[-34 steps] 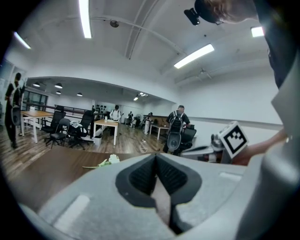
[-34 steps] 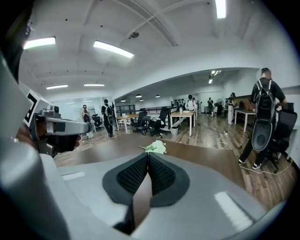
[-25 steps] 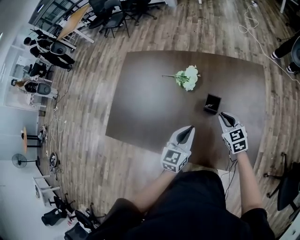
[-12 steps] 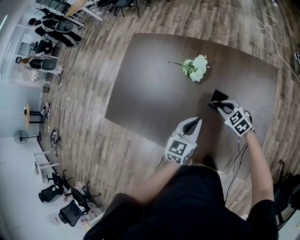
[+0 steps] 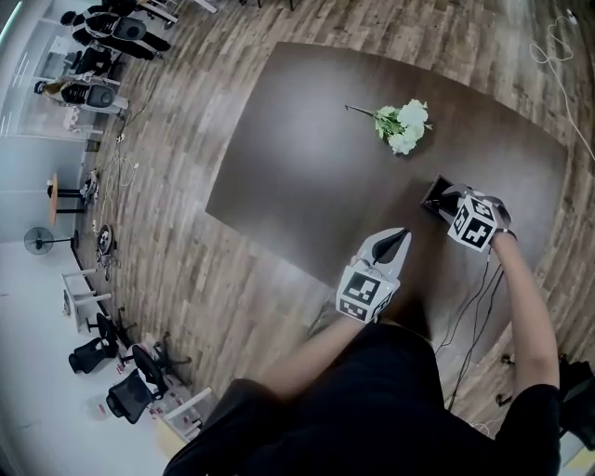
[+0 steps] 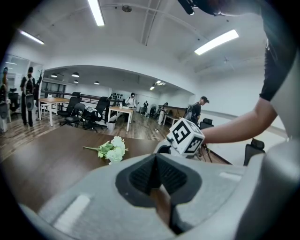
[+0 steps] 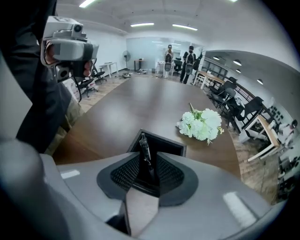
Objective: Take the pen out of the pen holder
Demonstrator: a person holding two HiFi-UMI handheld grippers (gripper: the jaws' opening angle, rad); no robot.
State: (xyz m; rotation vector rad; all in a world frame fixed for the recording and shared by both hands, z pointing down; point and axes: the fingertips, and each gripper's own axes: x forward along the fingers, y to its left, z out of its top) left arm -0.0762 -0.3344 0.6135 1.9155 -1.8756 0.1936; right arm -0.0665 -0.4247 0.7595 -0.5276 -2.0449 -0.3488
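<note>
Downward over the pen holder (image 7: 165,143) on the table's (image 5: 307,158) right side, the right gripper (image 7: 149,169) opens its jaws around the standing pen (image 7: 145,149), seemingly untouched; left gripper (image 6: 156,174) hovers clenched, empty.

I stand at a dark brown table (image 5: 307,167) on a wood-plank floor (image 5: 177,270). Left of the table, along a white wall, are a standing fan (image 5: 37,240) and black office chairs (image 5: 93,355). Beyond the table stand desks (image 6: 119,110), and strip lights (image 6: 96,11) glow above it.
</note>
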